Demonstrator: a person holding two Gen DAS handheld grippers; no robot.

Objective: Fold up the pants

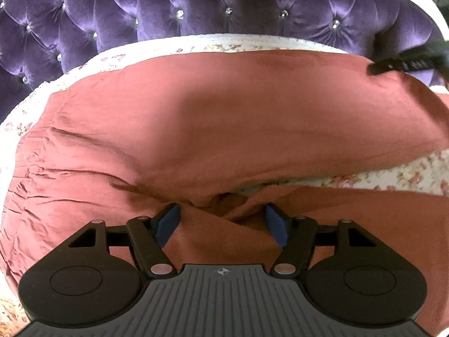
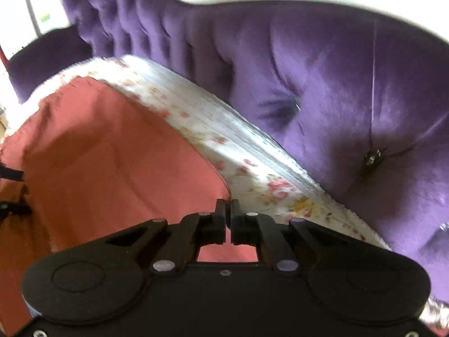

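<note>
Where the rust-red pants (image 1: pixel 213 118) lie spread on the floral bed cover (image 1: pixel 407 174) before the purple tufted headboard (image 1: pixel 196 5), the right gripper (image 2: pixel 228 206) is pinched together on the corner of one leg's hem, while the left gripper (image 1: pixel 221 220) stands apart over the bunched crotch folds.

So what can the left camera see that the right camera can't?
Only the left wrist view shows the left gripper, open over bunched cloth, and the gap between the two legs. Only the right wrist view shows the right gripper shut on a corner of the pants. Both show the pants, the floral cover and the purple headboard.
</note>
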